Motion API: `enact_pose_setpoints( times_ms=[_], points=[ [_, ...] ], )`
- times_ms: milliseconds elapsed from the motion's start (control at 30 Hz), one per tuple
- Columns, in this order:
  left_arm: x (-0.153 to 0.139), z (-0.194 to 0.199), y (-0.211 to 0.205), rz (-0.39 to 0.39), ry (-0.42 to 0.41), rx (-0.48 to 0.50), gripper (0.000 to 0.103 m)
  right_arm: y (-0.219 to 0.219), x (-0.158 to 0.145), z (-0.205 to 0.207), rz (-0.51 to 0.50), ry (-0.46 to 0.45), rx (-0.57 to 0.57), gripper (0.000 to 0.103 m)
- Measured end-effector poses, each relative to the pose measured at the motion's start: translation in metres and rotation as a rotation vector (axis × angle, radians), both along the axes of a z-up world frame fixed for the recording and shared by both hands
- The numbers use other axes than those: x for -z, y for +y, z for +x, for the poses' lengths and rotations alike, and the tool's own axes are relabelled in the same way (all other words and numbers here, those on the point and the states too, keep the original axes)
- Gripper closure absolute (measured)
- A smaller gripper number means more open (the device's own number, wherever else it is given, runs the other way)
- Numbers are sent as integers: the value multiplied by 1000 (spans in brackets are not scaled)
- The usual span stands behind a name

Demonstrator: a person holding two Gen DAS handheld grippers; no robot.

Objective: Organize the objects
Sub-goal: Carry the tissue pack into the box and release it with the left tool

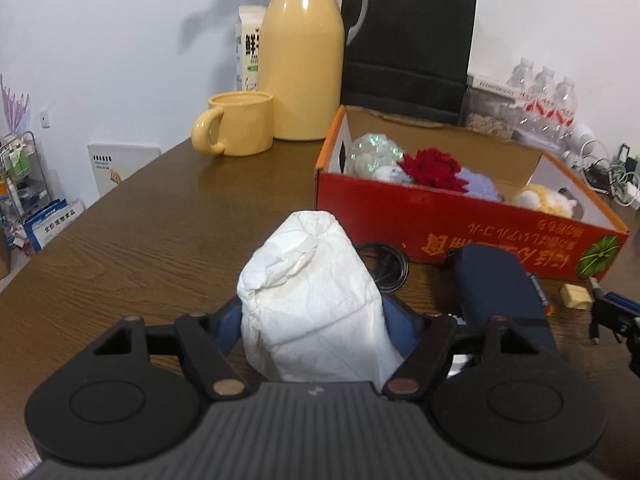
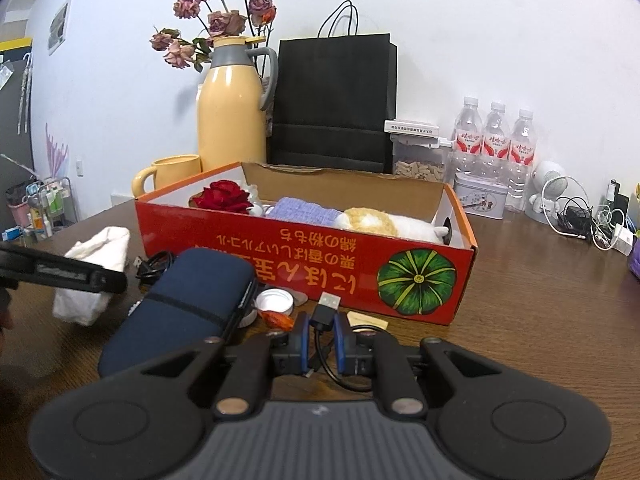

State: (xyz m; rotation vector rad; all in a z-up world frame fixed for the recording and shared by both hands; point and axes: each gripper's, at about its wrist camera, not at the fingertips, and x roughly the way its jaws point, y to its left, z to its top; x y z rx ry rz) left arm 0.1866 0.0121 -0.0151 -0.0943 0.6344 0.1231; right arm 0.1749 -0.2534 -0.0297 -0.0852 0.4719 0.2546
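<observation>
My left gripper (image 1: 316, 316) is shut on a crumpled white tissue bundle (image 1: 308, 280), with a blue pad pressing on each side of it. In the right wrist view the same bundle (image 2: 100, 248) shows at the left behind one black finger of the left gripper (image 2: 64, 272). My right gripper (image 2: 322, 334) is shut on a black USB cable (image 2: 329, 305), its plug sticking up between the blue pads. Just beyond stands the open red cardboard box (image 2: 360, 276) holding a red fabric rose (image 2: 225, 196), a purple knit piece (image 2: 304, 210) and a plush toy (image 2: 380, 220). A navy zip case (image 2: 180, 304) lies between the grippers.
A white cap (image 2: 274, 300), an orange wrapper (image 2: 278, 320) and a coiled black cord (image 1: 384, 268) lie in front of the box. A yellow mug (image 1: 236, 124), yellow flask (image 1: 304, 60), black paper bag (image 2: 332, 104) and water bottles (image 2: 496, 140) line the wall. Chargers and cables (image 2: 588, 224) sit at the far right.
</observation>
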Motion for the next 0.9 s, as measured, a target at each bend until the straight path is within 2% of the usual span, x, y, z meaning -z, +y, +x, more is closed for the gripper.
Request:
enact_pose_setpoints(
  times_ms=[233, 467, 667, 900],
  points=[
    [-34, -8, -2, -5, -86, 54, 28, 5, -11, -8, -12, -68, -24, 91],
    [-63, 11, -25, 2, -152, 132, 28, 10, -37, 1, -6, -124, -43, 91],
    [-78, 42, -47, -7, -194, 182, 27, 22, -55, 25, -5, -158, -59, 91],
    [-81, 86, -55, -57, -213, 165, 27, 39, -62, 74, 28, -171, -36, 91]
  ],
)
